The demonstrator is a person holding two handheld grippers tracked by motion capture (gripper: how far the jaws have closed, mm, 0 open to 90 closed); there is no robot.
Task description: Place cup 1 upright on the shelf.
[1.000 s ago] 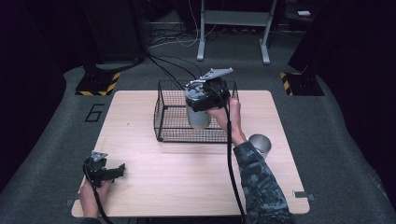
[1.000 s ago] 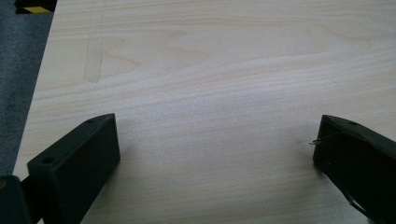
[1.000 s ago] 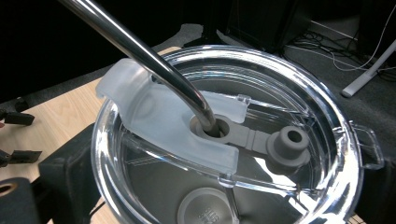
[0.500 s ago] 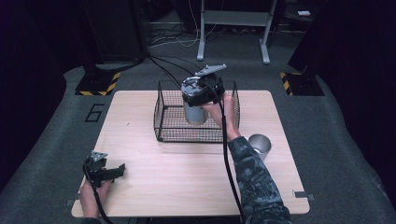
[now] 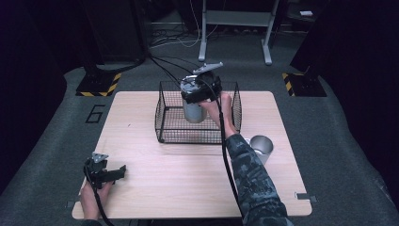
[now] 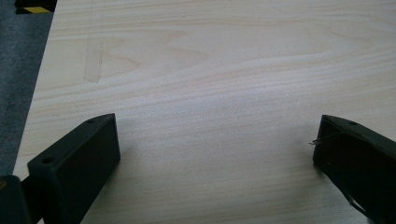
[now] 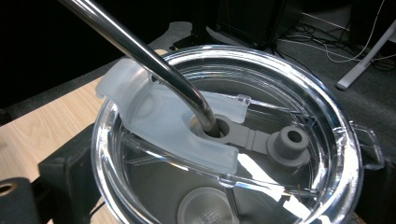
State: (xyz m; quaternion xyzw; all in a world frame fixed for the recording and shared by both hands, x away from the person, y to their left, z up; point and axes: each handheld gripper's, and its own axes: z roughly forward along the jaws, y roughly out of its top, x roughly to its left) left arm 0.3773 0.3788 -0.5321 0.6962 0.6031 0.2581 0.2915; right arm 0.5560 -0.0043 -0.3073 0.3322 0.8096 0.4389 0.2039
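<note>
A steel tumbler [image 5: 194, 112] with a clear lid [image 7: 224, 140] and a metal straw [image 7: 140, 51] hangs over the black wire basket [image 5: 169, 127] at the table's far middle. My right gripper [image 5: 200, 89] is shut on the tumbler just below the lid, with a jaw on either side of it in the right gripper view [image 7: 224, 196]. The tumbler's lower part sits inside the basket's outline; whether it touches the floor is hidden. My left gripper [image 5: 115, 172] rests at the near left of the table, open, with bare wood between its jaws [image 6: 215, 158].
A second, lidless steel cup [image 5: 261, 147] stands on the wooden table [image 5: 188, 179] right of the basket, beside my right forearm. Cables trail from both grippers. Dark floor and equipment stands surround the table.
My right gripper has carried the tumbler slightly left and farther over the basket. The left gripper has stayed where it was.
</note>
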